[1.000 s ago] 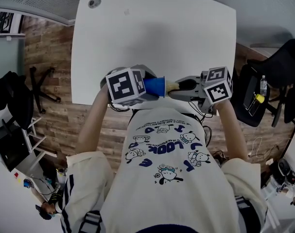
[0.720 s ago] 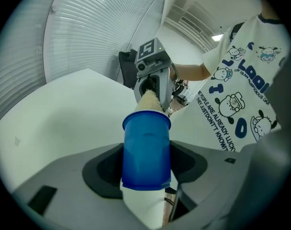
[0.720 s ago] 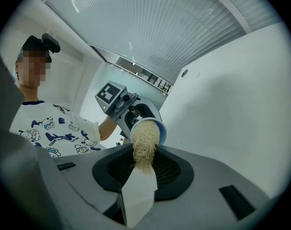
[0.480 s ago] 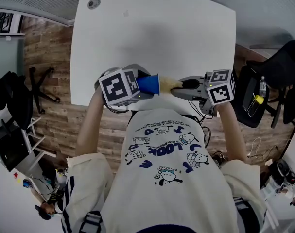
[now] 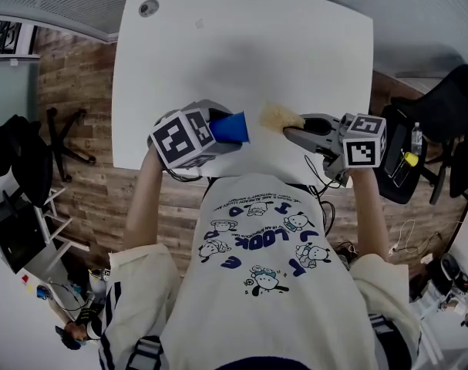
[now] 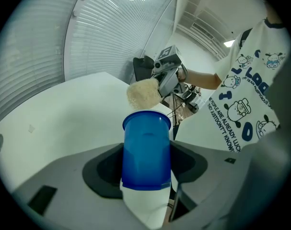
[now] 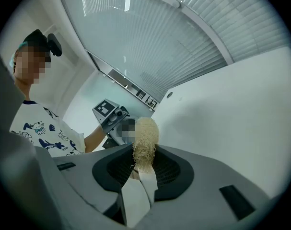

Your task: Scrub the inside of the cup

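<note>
Two grippers are up, both over the near edge of the table (image 5: pixel 241 45), just beyond the person's printed shirt (image 5: pixel 264 268).

Left gripper (image 5: pixel 220 128): the jaws stand wide and are clamped on the cup (image 6: pixel 146 150). They hold it at the closed end, one jaw on each side. The cup is blue and lies on its side in the air, clear of the table top, with its mouth facing right. The cube (image 5: pixel 181 139) sits on the near-left side of this gripper.

Right gripper (image 5: pixel 297 126): the jaws are narrow and pinch the scrubber (image 7: pixel 145 135) by its lower end. The scrubber is a pale, fibrous tuft that sticks out past the fingertips and points left. A second cube (image 5: pixel 363 141) rides on this gripper.

Cup versus scrubber: the scrubber is outside the cup, near the mouth and a little to the far side of it. A strip of table shows between them, so there is no contact. In the left gripper view the tuft sits just above the rim.

Beyond them the table is white, with a round grommet (image 5: pixel 149 7) at its far-left corner. The floor (image 5: pixel 72 75) to the left is wood. A dark chair (image 5: pixel 442 106) stands off the right side.
</note>
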Demonstrator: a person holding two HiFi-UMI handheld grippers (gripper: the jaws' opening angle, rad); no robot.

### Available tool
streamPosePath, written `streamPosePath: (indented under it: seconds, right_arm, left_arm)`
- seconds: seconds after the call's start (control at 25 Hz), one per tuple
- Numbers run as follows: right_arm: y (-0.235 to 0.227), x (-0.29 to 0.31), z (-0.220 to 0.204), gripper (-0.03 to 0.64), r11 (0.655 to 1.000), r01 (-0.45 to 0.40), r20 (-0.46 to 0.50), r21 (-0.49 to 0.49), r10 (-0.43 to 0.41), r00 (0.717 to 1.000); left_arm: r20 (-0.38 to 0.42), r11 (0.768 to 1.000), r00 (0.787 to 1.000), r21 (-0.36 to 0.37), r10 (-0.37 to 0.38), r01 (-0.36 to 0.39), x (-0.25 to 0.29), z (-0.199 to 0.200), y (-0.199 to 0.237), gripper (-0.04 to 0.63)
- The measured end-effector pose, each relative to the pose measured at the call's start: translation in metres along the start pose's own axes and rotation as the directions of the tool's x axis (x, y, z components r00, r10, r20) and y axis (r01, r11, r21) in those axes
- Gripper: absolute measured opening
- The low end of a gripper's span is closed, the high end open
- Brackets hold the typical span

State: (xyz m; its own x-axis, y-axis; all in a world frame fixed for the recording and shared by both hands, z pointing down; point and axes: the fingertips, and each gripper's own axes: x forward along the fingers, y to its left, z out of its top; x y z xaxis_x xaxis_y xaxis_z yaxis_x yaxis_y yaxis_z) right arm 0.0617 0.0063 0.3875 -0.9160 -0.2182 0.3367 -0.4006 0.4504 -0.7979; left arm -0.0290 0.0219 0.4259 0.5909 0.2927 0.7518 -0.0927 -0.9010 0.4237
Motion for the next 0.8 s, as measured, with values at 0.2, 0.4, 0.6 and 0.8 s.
streamPosePath:
  seconds: [0.2, 0.4, 0.6, 0.8]
  right_arm:
    - [-0.004, 0.0, 0.009, 0.107, 0.996, 0.07, 0.036, -0.062, -0.068, 0.997]
    - [-0.009, 0.001, 0.015, 0.109, 0.973, 0.174, 0.072, -0.152, -0.165, 0.984]
    - [-0.02, -0.004, 0.036, 0.108, 0.927, 0.319, 0.196, -0.195, -0.282, 0.939]
    - [-0.024, -0.004, 0.053, 0.109, 0.91, 0.39, 0.306, -0.141, -0.334, 0.891]
  left_arm:
    - [0.064, 0.994, 0.993, -0.038, 0.103, -0.101, -0.004, 0.011, 0.017, 0.299]
    - [0.112, 0.978, 0.974, -0.094, 0.198, -0.188, -0.005, 0.02, 0.031, 0.299]
    - [0.147, 0.958, 0.951, -0.138, 0.271, -0.251, -0.006, 0.026, 0.039, 0.299]
    - [0.19, 0.924, 0.911, -0.192, 0.366, -0.331, -0.014, 0.036, 0.052, 0.299]
